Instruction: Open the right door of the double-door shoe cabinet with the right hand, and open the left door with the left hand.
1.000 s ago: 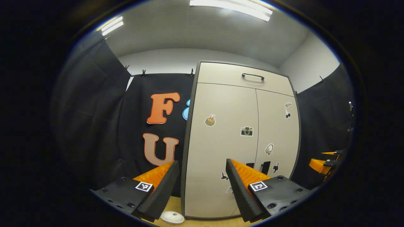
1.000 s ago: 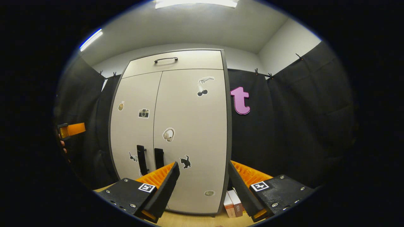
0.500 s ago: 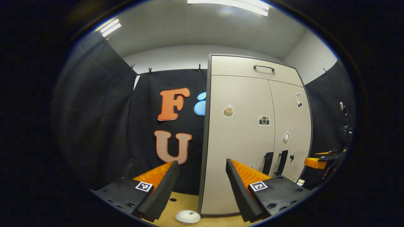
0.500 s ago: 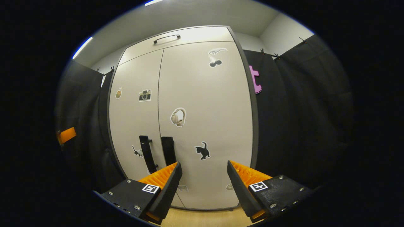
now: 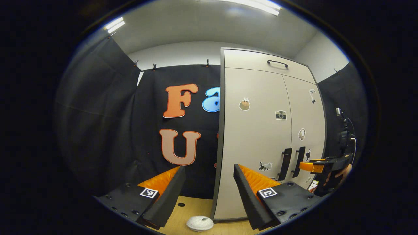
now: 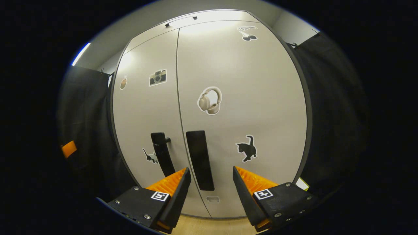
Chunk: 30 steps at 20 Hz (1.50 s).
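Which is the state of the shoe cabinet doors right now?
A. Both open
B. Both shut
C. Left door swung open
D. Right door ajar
B: in the right gripper view the left door and right door sit flush, and the open right gripper hangs short of the right handle.

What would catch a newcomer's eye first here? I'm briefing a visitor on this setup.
The tall beige double-door shoe cabinet dotted with small stickers, both doors shut. Its two black vertical door handles sit low beside the centre seam, right ahead of the open right gripper. The open left gripper faces the cabinet's left edge.
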Each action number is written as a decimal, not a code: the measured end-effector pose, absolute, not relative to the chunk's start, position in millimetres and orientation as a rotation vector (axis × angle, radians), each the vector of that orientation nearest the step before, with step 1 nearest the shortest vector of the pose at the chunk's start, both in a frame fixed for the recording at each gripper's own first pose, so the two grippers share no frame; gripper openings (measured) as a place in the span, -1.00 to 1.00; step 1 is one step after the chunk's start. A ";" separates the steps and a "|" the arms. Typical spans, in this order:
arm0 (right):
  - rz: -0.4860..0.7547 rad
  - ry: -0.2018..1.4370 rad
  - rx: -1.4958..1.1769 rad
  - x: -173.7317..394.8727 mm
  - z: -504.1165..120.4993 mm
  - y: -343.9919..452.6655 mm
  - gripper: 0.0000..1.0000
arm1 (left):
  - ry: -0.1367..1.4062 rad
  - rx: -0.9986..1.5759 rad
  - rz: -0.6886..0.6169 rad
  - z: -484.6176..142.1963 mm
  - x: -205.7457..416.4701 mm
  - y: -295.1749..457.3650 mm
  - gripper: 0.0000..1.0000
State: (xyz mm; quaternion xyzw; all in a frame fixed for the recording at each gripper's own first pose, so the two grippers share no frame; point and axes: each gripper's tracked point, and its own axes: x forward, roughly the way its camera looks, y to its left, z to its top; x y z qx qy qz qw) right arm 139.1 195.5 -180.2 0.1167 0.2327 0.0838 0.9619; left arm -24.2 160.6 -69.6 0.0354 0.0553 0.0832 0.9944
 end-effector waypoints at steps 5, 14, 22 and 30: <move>0.122 0.480 0.183 153.6 -198.2 201.8 0.46 | 0.136 0.027 0.121 -86.4 -11.6 163.4 0.91; 0.096 0.507 0.163 163.2 -214.3 217.6 0.02 | 0.172 -0.007 0.093 -103.4 -0.4 163.1 0.96; 0.105 0.528 0.216 160.4 -214.9 218.2 -0.55 | 0.122 0.036 0.080 -84.9 -10.9 145.0 0.96; 0.163 0.520 0.217 140.9 -203.5 215.3 -0.55 | 0.166 0.013 0.102 -89.5 -27.4 122.5 0.92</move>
